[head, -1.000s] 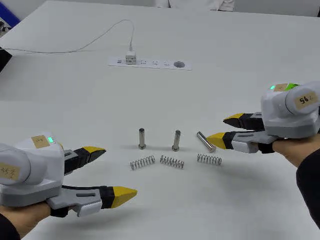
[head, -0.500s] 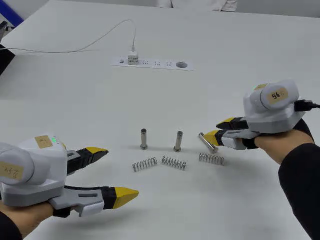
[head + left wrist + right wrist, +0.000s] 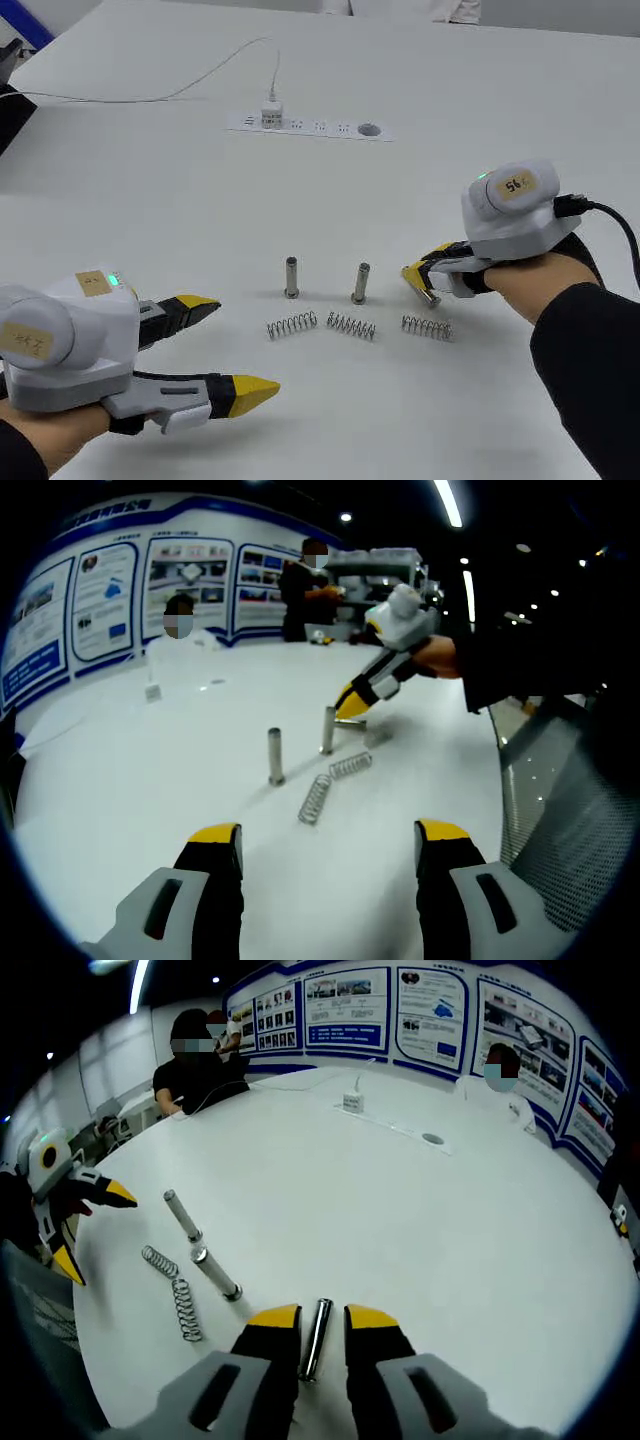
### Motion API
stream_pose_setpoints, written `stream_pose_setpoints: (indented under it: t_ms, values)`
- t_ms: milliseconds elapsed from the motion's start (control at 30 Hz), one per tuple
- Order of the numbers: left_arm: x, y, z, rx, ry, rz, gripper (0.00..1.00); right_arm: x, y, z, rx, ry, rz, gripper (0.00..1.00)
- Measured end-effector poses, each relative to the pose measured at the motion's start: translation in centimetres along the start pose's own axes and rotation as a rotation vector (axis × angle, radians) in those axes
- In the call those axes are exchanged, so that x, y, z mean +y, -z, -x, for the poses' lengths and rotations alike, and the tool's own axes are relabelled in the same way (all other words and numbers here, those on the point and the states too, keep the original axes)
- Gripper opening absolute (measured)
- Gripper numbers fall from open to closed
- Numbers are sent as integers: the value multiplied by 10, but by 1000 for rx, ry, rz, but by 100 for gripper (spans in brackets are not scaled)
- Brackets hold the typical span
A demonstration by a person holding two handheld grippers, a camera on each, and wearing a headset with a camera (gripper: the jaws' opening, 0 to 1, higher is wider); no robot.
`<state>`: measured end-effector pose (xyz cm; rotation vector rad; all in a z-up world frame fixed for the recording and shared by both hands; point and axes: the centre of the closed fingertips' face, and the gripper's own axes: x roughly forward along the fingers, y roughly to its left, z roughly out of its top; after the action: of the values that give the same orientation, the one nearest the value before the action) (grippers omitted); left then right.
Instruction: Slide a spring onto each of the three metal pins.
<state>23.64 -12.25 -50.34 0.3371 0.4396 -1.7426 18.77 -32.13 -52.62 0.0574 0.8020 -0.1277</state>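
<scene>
Right claw (image 3: 322, 1318) is down at the counter (image 3: 150, 200), jaws pulled in to a narrow gap with the third pin (image 3: 316, 1335) lying between them, head end pointing away from the claw. In the right gripper view the pin sits close against one jaw with a thin sliver of space at the other; can't tell if the pads actually bear on it or whether it's off the surface. Left claw (image 3: 235, 345) hovers low over the near left part of the counter, jaws spread wide, nothing in them, well apart from the parts. Left pin (image 3: 291, 277) and middle pin (image 3: 361, 283) both stand upright on their flanged bases, side by side, bare. Three springs lie flat on the counter in a row just in front of the pins, all loose: left spring (image 3: 292, 325) in front of the left pin and slightly angled, middle spring (image 3: 351, 325) in front of the middle pin, right spring (image 3: 427, 327) just in front of the right claw's tips and near the third pin, not touching it as far as I can see. Far side of the counter: white power strip (image 3: 308, 126) with a white plug (image 3: 272, 115) in it, cable running off to the left.
</scene>
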Motion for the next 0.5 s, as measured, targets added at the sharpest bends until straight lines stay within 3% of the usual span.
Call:
stream_pose_setpoints:
  t_ms: [500]
  values:
    - [1,2,-1,1,2,7,69,-2,5,-12,43,-2,-30,12]
